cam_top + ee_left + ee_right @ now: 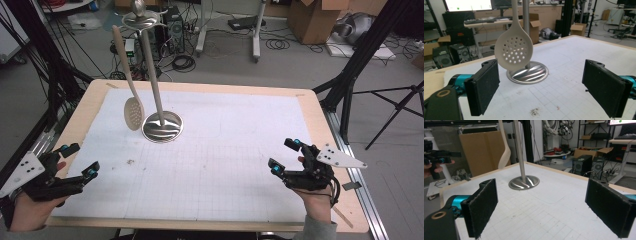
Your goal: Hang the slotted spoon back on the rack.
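Skimmer [133, 113] is hung from the steel stand [162, 126] at the worktop's [210, 165] far left, its perforated bowl just beside the stand's base. Left claw [80, 160] and right claw [283, 155] are held apart, empty, at the near corners.

Both grippers are black, w/ teal blocks behind the jaw tips. Left gripper [80, 161]: grey three-cornered plate on top w/ black dots, flat black pads [485, 86] w/ rough grainy faces, brass-ringed hole in the body near the cam. Right gripper [286, 154]: same plate, same pads [482, 207], black cable looping off its side. Grey sleeve [320, 231] at the right wrist.
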{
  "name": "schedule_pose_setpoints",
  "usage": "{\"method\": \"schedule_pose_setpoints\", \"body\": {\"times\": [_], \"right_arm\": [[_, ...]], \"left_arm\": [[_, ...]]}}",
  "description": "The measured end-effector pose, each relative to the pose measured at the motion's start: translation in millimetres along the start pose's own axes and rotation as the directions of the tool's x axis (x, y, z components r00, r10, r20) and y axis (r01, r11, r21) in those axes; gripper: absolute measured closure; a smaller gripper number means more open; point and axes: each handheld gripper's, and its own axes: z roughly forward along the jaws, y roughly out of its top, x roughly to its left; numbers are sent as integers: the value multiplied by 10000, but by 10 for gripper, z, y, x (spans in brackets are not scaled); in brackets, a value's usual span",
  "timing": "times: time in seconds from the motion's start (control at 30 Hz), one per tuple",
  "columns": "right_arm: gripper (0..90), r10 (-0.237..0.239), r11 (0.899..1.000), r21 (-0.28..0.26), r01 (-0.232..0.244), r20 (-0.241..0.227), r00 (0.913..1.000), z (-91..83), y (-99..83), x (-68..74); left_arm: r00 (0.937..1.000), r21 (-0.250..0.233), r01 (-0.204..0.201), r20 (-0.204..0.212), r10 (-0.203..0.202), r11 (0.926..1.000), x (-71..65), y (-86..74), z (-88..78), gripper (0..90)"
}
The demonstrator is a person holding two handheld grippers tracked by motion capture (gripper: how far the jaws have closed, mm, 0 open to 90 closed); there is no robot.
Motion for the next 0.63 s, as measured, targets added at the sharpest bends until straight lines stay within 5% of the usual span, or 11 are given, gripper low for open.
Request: {"method": "schedule_pose_setpoints", "body": {"times": [0.3,0.63], "right_arm": [[98,-38,9998,200,39,-38,10000,60,-26,20],[98,-124,9996,258,119,191,9997,4,-43,25]], "left_arm": [[9969,41,-361,-703,363,9993,32,30,-113,145],[9917,176,-188,-1268,209,9997,64,-9,-145,144]]}}
